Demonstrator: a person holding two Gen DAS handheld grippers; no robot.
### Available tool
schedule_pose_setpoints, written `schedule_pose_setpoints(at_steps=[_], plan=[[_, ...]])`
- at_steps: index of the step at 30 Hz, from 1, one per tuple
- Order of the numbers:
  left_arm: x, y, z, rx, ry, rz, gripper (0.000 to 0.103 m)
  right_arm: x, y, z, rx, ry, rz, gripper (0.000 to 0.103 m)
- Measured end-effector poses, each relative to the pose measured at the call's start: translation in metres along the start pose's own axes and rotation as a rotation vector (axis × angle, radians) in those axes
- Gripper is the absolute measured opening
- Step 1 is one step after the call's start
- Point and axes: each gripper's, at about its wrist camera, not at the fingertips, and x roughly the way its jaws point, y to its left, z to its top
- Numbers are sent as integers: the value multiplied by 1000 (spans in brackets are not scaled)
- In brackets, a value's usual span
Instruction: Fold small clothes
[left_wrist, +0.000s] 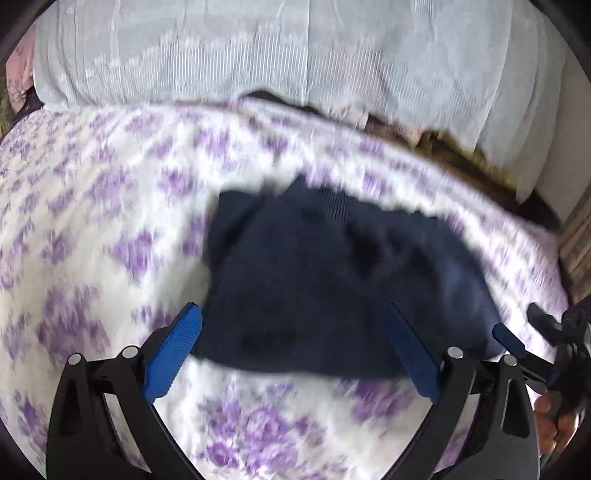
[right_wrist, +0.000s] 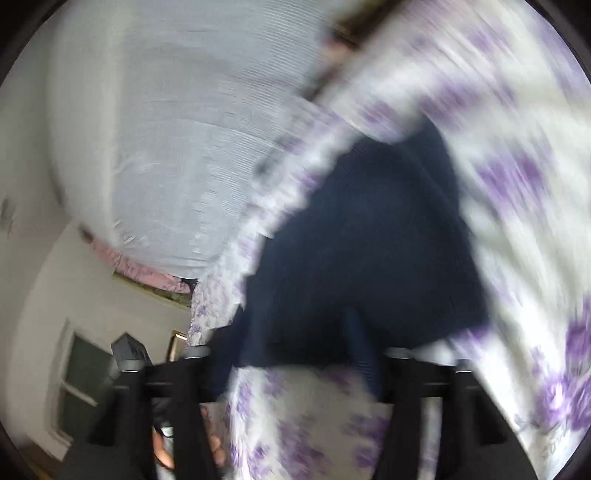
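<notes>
Your left claw (left_wrist: 293, 343) stands wide open, its blue pads (left_wrist: 173, 350) spread to either side of the near edge of the navy garment (left_wrist: 332, 280), which lies bunched on the purple-flowered bedspread (left_wrist: 92, 229) just ahead of the fingertips; nothing sits between the pads yet. Your right claw (right_wrist: 291, 354) is harder to read: its view is heavily smeared, the dark cloth fills the space straight in front of it and seems to drape over the gap between the fingers, so you cannot tell whether it is pinching the fabric or only pressed against it. From the left wrist view that claw's blue tip (left_wrist: 508, 334) shows at the garment's right-hand corner. Judging from this, the step is to take hold of the near edge at two corners. Settle both wrists first, since the blur suggests fast motion. Bring the left pads down over a single layer at the near left corner, not the thick middle, and close only once cloth lies between them. Keep the bedspread out of the pinch, as it is soft and may lift with the garment. Beyond the garment the bedspread runs on to a pale curtain (left_wrist: 295, 55) at the far side, so there looks to be room to carry the fold away from you.
</notes>
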Motion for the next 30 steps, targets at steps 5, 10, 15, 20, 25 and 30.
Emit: schedule_pose_setpoints(at_steps=[5,10,15,20,25,30], plan=[[39,-13,23,-3,58,-39,97,71,23,37,99,56,134,69],[81,-11,9,31,103,13,97,134,-20,52,266,101,58,34],[70,-32,6,163,29,202,97,82,-38,73,154,-35,-235,8],[51,-2,21,38,-10,134,97,45,-31,70,188,-149,-227,63],[48,10,23,-12,-6,70,98,91,34,44,-15,50,-45,72],[90,28,17,-55,145,131,99,102,3,36,-26,66,-232,15]])
